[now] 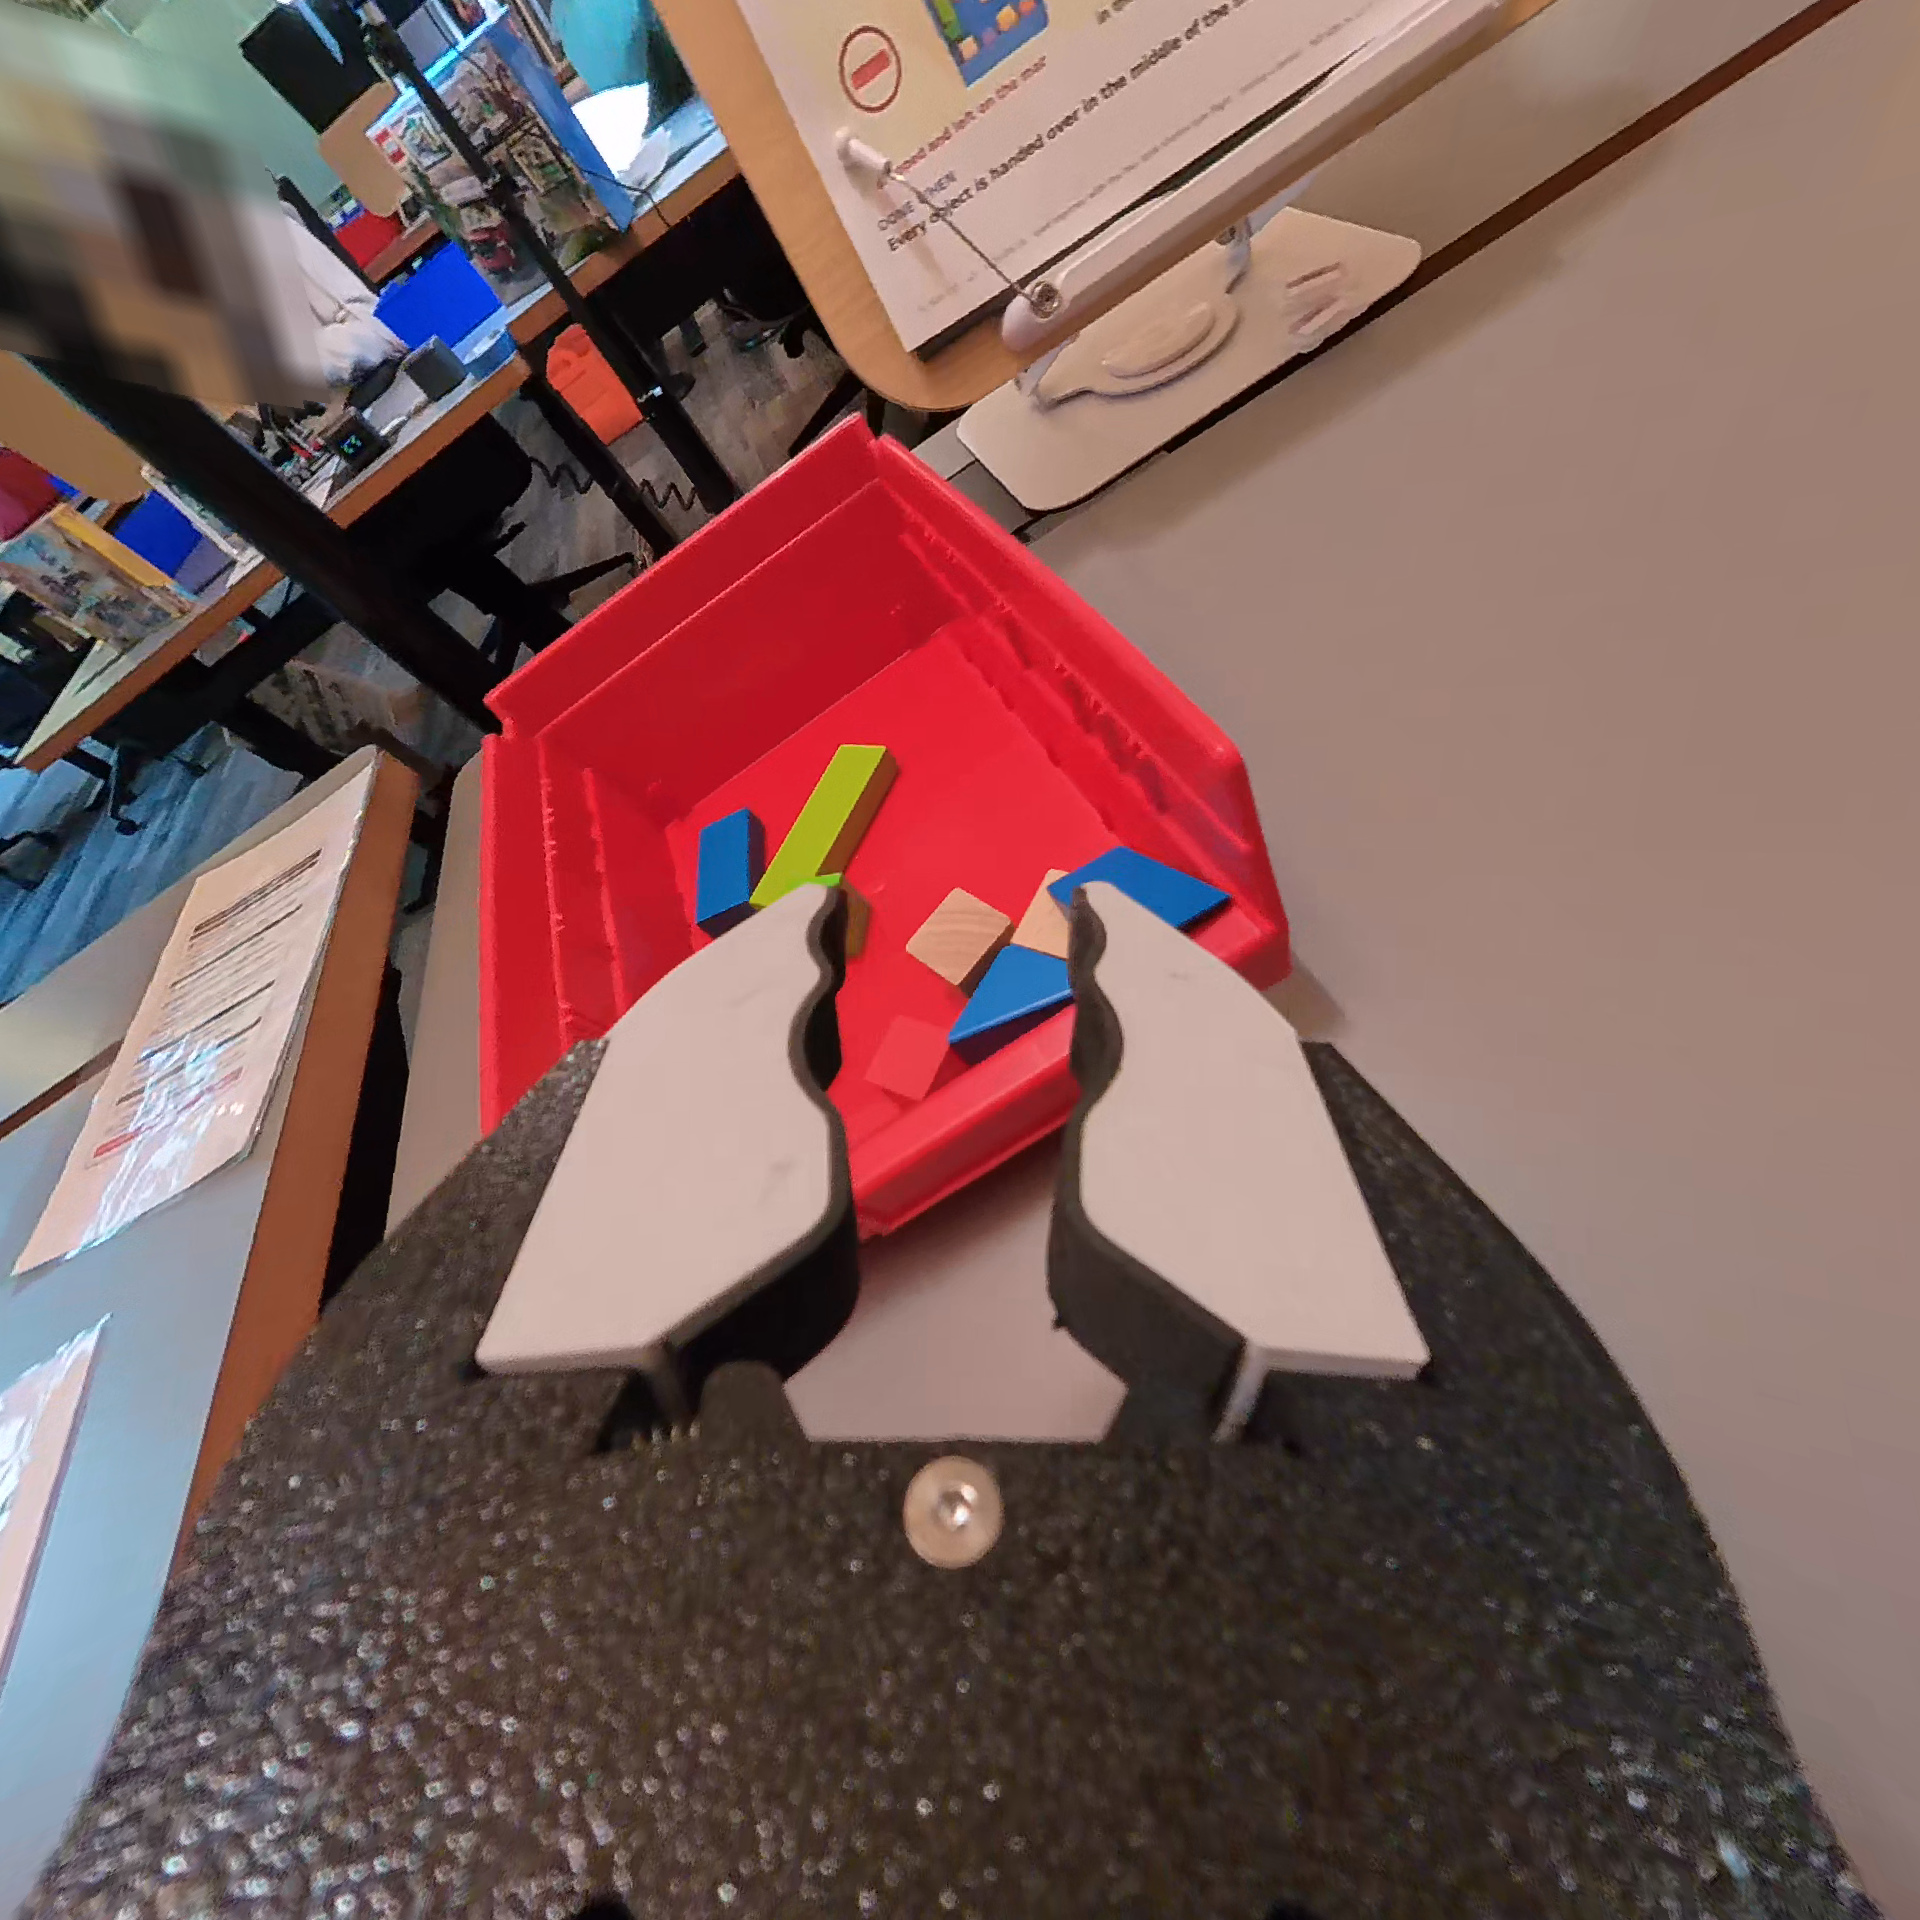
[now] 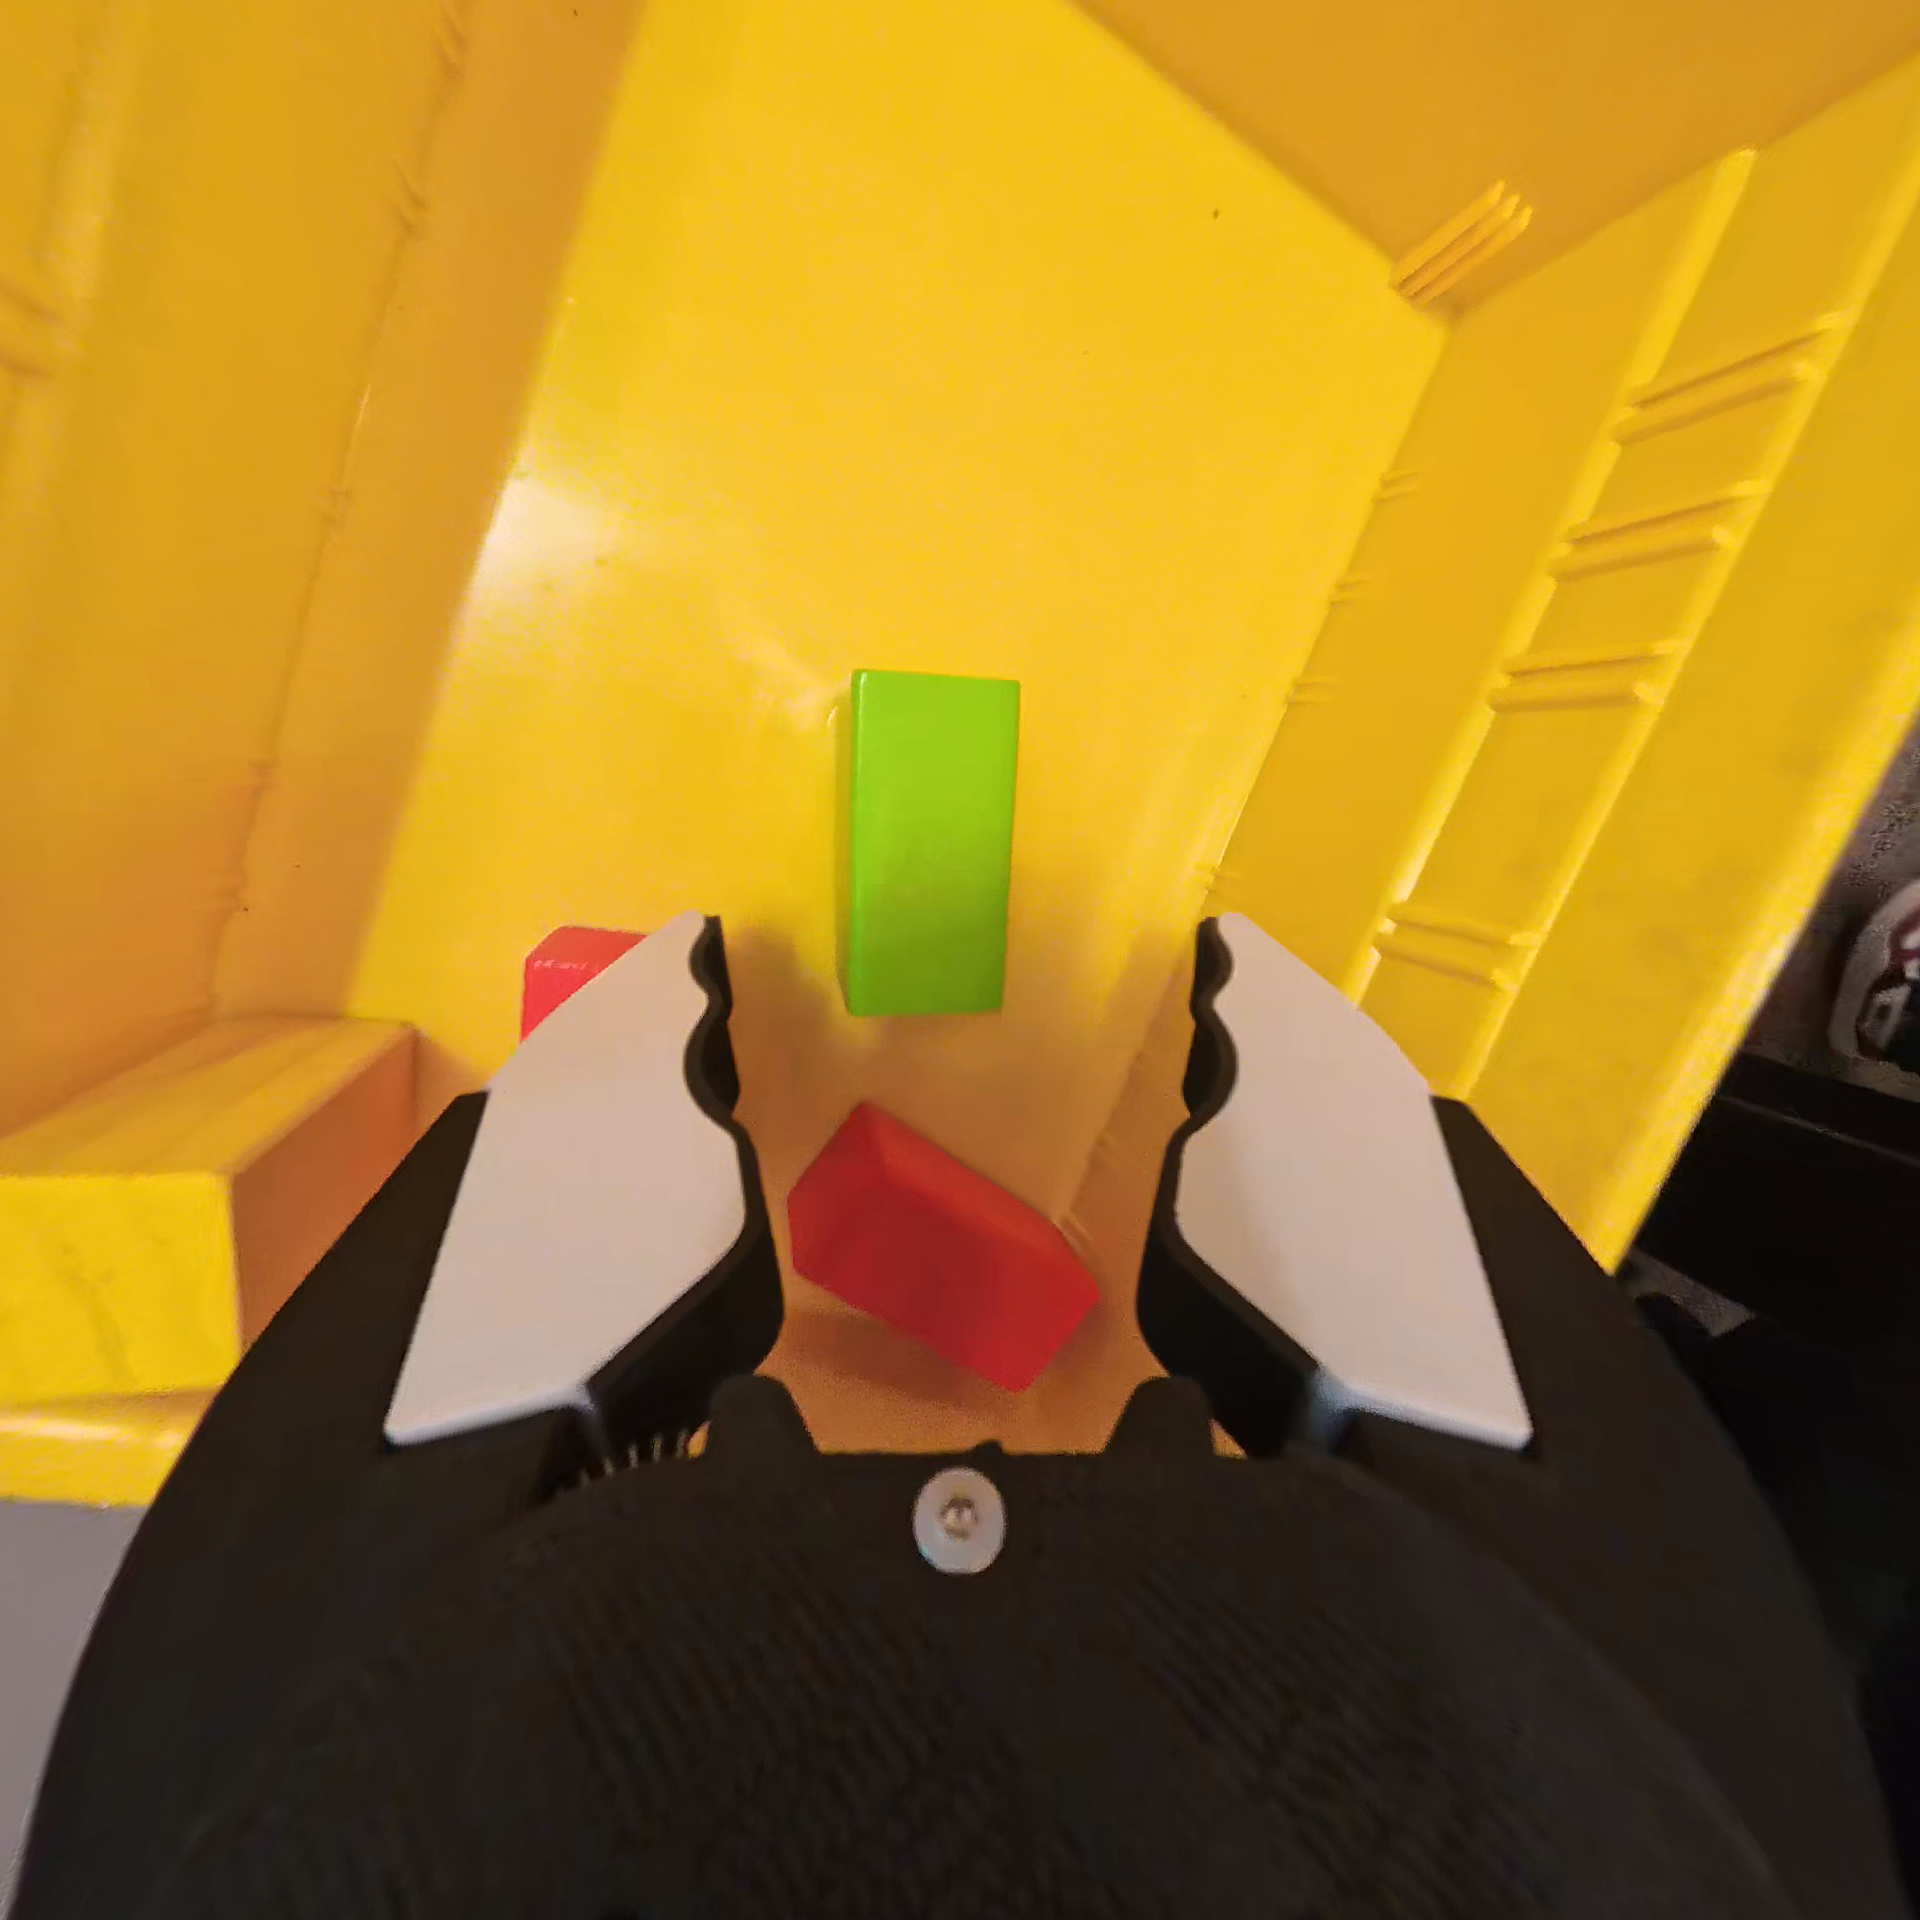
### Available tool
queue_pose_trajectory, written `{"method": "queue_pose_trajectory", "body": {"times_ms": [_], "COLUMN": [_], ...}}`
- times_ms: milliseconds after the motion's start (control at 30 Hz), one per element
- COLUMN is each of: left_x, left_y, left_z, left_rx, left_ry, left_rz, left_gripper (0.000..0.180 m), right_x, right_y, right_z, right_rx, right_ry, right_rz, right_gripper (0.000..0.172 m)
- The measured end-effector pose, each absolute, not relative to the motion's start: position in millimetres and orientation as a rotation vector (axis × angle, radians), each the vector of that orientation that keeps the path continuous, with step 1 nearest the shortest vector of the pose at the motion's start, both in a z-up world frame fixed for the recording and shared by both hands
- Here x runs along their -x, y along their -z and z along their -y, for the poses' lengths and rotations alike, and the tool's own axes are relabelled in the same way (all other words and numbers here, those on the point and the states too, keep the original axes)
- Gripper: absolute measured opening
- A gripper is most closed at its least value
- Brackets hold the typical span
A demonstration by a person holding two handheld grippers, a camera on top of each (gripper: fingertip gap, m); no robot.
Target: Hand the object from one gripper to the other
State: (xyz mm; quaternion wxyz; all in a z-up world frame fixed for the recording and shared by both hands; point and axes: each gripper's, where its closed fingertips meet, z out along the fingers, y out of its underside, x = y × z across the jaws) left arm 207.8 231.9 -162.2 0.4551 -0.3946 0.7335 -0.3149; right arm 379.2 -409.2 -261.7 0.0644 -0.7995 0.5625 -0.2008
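Green block (image 2: 928,844) is lying flat on the floor of the yellow bin (image 2: 935,364), just ahead of the right gripper (image 2: 956,971), whose jaws are standing wide apart with nothing between them — released. Two red blocks (image 2: 935,1242) are lying nearer the gripper, one half hidden behind a finger. Judging by this, one delivery is looking finished. Over the red bin (image 1: 1039,623), the left gripper (image 1: 954,914) is hovering part-open and gripping nothing, with blue, plain wood and lime pieces (image 1: 826,821) waiting below — more handovers are remaining. Neither gripper is showing in the other's view.
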Motion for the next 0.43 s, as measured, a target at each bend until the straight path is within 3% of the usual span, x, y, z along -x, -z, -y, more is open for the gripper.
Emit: {"method": "queue_pose_trajectory", "body": {"times_ms": [200,433], "left_x": [-211.1,-290.3], "left_y": [164.1,156.9], "left_z": [-241.1,-263.4], "left_rx": [0.981,0.948], "left_ry": [0.79,0.629], "left_rz": [-1.896,-2.243], "left_gripper": [0.043,0.049], "right_x": [-354.1,-288.3], "right_y": [211.8,178.5], "right_z": [381.7,306.1], "right_rx": [2.236,2.018], "right_ry": [0.782,0.702], "right_rz": [-1.557,-1.291], "right_gripper": [0.091,0.089]}}
